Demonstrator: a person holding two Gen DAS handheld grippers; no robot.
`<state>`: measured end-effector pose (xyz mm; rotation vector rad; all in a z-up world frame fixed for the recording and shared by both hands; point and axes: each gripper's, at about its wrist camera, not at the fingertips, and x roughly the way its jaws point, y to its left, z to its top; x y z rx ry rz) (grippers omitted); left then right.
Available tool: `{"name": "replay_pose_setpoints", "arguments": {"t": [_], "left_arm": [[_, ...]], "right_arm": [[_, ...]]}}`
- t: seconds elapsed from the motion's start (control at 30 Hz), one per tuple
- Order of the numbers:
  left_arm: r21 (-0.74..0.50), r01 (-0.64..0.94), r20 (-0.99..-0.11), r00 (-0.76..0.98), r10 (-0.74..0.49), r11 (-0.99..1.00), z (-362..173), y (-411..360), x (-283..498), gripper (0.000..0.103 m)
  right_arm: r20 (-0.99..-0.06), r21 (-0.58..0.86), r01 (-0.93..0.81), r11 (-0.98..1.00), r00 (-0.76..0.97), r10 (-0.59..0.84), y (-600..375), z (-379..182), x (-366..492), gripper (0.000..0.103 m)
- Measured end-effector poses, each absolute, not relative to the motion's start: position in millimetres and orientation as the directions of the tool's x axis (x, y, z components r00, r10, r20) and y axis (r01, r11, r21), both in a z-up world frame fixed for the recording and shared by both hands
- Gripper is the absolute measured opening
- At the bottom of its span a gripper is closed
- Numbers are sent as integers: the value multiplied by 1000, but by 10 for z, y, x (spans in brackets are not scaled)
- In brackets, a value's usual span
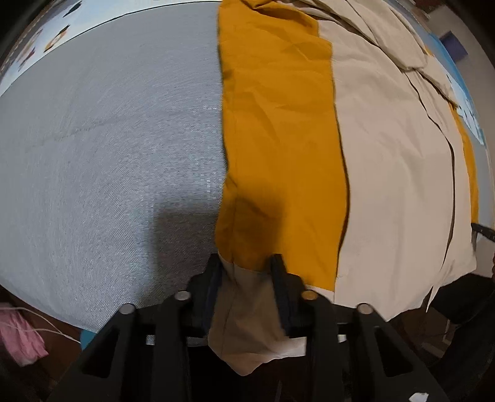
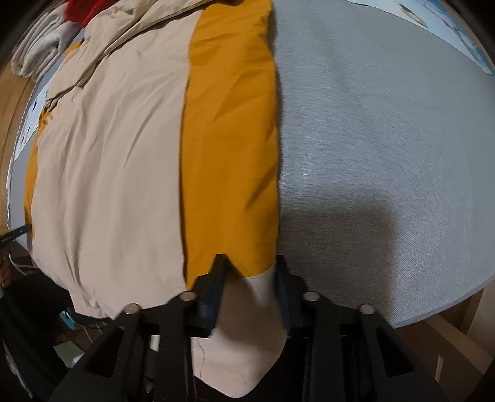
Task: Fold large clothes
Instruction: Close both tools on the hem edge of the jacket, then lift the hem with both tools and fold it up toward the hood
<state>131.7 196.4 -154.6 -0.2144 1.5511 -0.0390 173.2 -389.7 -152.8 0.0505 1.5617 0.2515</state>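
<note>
A large garment (image 1: 386, 173) of beige cloth with mustard-yellow panels is spread over a grey woven surface (image 1: 108, 154), seemingly a tabletop cover, with its near hem at the surface's front edge. In the left wrist view the yellow band runs up the middle and the beige part fills the right side; in the right wrist view the garment (image 2: 108, 170) fills the left half and the bare grey surface (image 2: 386, 139) lies to the right.

The left gripper (image 1: 246, 263) is seen with its jaws narrowly apart, closed on a bunched beige-and-yellow corner of the hem. The right gripper (image 2: 250, 263) is likewise nearly closed, with another beige hem corner clamped between its fingers.

Past the grey surface a pale blue patterned sheet (image 1: 46, 34) is visible. White folded cloths (image 2: 37, 52) and a red item (image 2: 82, 9) lie at the far end. A pink cloth (image 1: 18, 337) hangs below the front edge.
</note>
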Motion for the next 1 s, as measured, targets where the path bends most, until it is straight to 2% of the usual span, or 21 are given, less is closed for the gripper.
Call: {"name": "replay_pose_setpoints", "arguments": {"t": [0.07, 0.17, 0.3, 0.5, 0.77, 1.0], "left_arm": [[-173, -98, -985, 29, -171, 980, -1527, 1931, 1318, 13], [-187, -83, -982, 44, -184, 979, -1481, 1915, 1301, 7], [-203, -64, -977, 74, -199, 977, -1389, 1887, 1279, 6], [-224, -22, -964, 153, -218, 974, -1143, 1867, 1240, 4], [-325, 32, -897, 306, -319, 945, -460, 1836, 1048, 3], [-377, 53, -857, 360, -370, 925, -49, 1983, 851, 2]], "right_arm": [[-981, 194, -135, 972, -4, 196, -3868, -1496, 1722, 22], [-977, 210, -133, 969, 8, 213, -3858, -1450, 1702, 14], [-970, 231, -143, 962, 40, 239, -3913, -1331, 1681, 8], [-950, 274, -142, 951, 116, 290, -3967, -1090, 1658, 6], [-864, 383, -157, 910, 289, 413, -4055, -345, 1473, 4], [-790, 463, -145, 874, 380, 481, -4265, 160, 1195, 4]]}}
